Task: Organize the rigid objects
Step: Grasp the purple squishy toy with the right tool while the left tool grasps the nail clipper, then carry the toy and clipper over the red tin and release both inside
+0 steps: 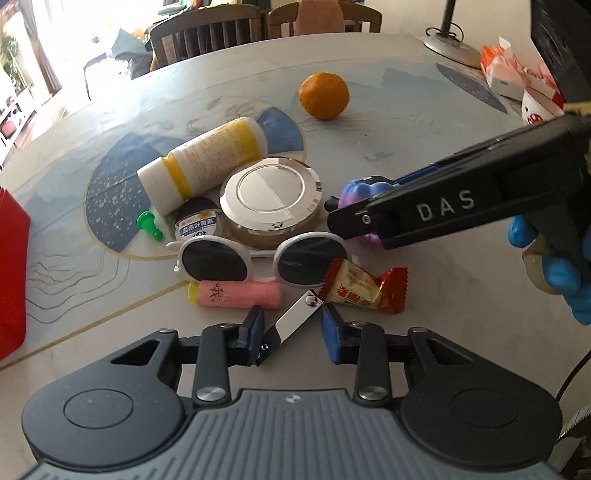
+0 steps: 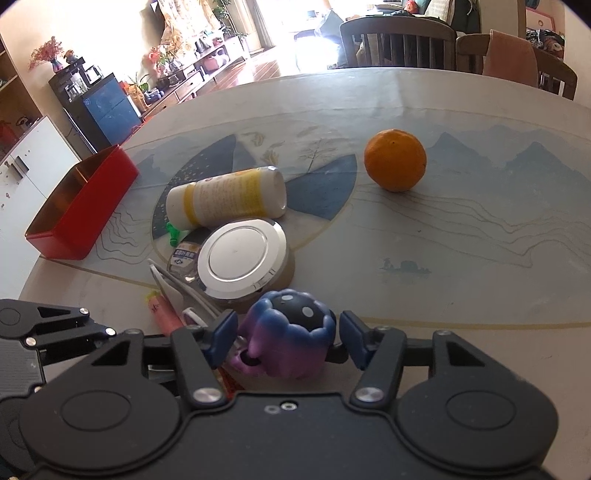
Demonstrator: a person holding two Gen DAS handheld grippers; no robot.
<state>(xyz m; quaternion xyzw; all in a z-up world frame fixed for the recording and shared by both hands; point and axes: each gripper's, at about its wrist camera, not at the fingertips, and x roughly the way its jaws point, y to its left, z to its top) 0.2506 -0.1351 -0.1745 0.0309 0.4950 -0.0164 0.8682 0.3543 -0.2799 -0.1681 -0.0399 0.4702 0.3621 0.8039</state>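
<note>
Sorting has barely begun: the red box point(image 2: 79, 206) looks empty, and the bottle point(image 2: 227, 199), round tin point(image 1: 269, 195), sunglasses point(image 1: 258, 258) and pink tube point(image 1: 238, 294) lie heaped right of the box. Farther right, the right claw point(image 2: 284, 338) brackets a purple toy point(image 2: 291, 339), pads apparently not pressing. The left claw point(image 1: 291, 332) grips a metal clip point(image 1: 293, 319) slantwise.

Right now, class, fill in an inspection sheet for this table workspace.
Surface: pale table painted with a landscape.
Job's things: red rectangular box; white-and-yellow plastic bottle, lying down; silver-lidded round jar; white-framed sunglasses; pink tube; green pawn; purple-blue rubbery toy; shiny metal strip.
Clutter: round orange fruit; red-gold wrapped sweet.
Grippers: left gripper shut on the strip; right gripper open around the toy.
Cables: black cable at the left view's right edge.
Surroundings: wooden chairs behind the table.
</note>
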